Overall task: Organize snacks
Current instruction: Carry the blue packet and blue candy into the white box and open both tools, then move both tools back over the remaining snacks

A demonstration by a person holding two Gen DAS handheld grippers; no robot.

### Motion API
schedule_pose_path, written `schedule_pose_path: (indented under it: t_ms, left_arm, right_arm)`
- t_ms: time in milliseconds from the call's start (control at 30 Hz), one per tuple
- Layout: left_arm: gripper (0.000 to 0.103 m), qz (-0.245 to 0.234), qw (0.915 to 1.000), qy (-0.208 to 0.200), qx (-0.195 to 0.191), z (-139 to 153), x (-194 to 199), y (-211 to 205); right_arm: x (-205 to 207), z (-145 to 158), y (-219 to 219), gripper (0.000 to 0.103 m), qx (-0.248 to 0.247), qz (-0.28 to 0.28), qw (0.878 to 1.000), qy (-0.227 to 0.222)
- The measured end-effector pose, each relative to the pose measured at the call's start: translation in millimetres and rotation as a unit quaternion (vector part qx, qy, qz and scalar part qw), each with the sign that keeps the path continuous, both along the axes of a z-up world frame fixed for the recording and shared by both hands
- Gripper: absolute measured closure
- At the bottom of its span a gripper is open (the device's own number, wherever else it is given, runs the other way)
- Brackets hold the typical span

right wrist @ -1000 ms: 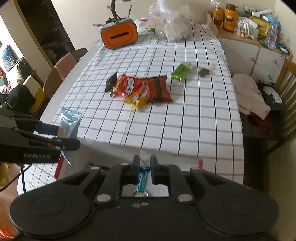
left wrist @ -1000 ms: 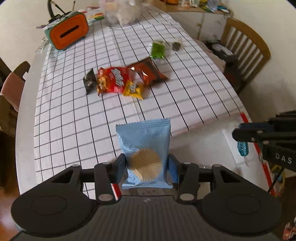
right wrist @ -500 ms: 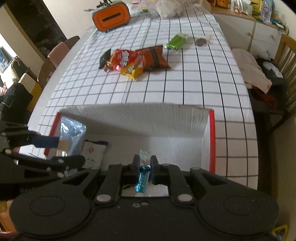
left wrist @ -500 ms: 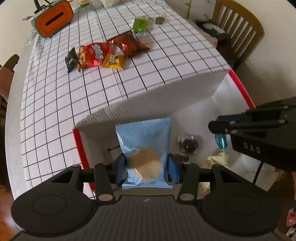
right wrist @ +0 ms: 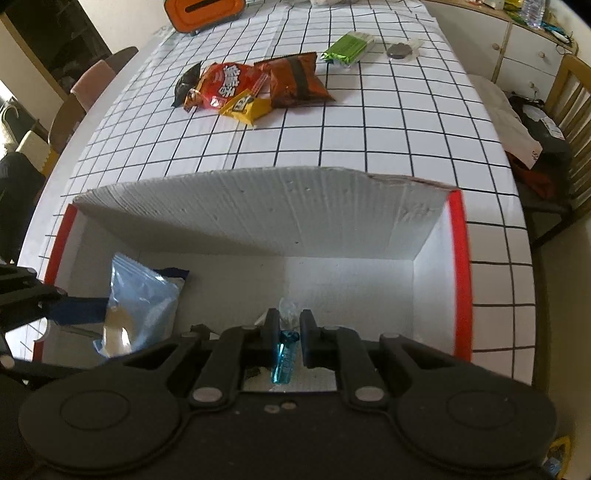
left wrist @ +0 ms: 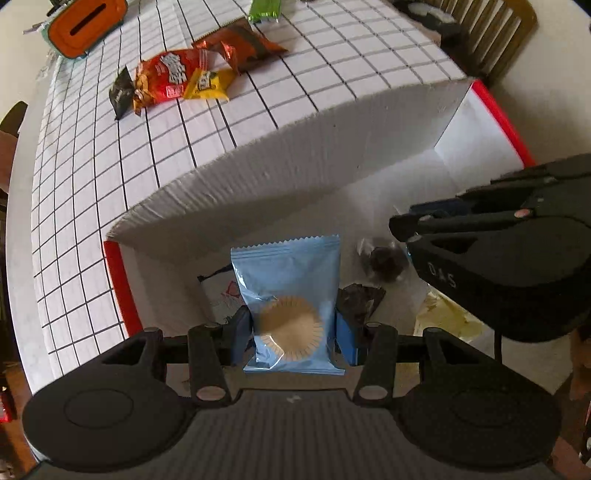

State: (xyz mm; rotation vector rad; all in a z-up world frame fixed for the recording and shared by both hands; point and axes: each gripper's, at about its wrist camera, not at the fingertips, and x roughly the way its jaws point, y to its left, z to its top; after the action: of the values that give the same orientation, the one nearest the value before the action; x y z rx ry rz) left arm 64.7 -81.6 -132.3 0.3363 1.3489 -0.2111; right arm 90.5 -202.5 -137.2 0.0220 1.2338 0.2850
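Note:
My left gripper (left wrist: 291, 332) is shut on a light blue snack packet (left wrist: 288, 291) with a round biscuit picture, held over the left part of a white box with red rims (left wrist: 118, 284). The packet shows in the right wrist view (right wrist: 144, 299) too. My right gripper (right wrist: 287, 328) is shut on a small blue wrapped candy (right wrist: 282, 356) over the middle of the box (right wrist: 460, 273). Inside the box lie a dark round sweet (left wrist: 384, 262), a yellow wrapper (left wrist: 443, 317) and other packets.
On the checked tablecloth (right wrist: 369, 122) beyond the box lie a red bag (right wrist: 225, 86), a yellow packet (right wrist: 245, 107), an orange-brown bag (right wrist: 295, 79), a small black packet (right wrist: 186, 83), a green packet (right wrist: 349, 48) and a dark sweet (right wrist: 399, 50). An orange tin (left wrist: 85, 26) stands far back. A wooden chair (right wrist: 569, 96) is right.
Both grippers have come down and back from above the table edge to over the open box, each keeping its snack. The box interior now fills the near view.

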Motion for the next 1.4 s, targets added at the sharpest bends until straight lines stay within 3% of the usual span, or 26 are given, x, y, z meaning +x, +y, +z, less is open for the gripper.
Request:
schedule_pose_path:
  t_ms: [300,533,667,967,1400]
  left_arm:
    - [0.056,0.012,0.9995,0.030,-0.001,-13,6,5]
    - [0.055,0.021,0.9994,0.025,-0.012,-13,7,9]
    - [0.053,0.022,0.9995,0.013,-0.019,-8,8,10]
    - [0.050,0.030,0.9985,-0.014,-0.043,11,2,22]
    - [0.039,0.033,0.9930,-0.080,-0.080,65,0,32]
  right_arm:
    - [7,-10,5,0.093,-0.005,0.009,1.000,0.018]
    - [6,-4,3,0.090,0.010,0.007,1.000,0.018]
    - [1,7,4,0.084,0.013,0.018,1.000,0.009]
    - [-10,33,0,0.082,0.024,0.027,0.999,-0.008]
    - [-16,85,-10,0.076,0.036,0.027,0.997,-0.058]
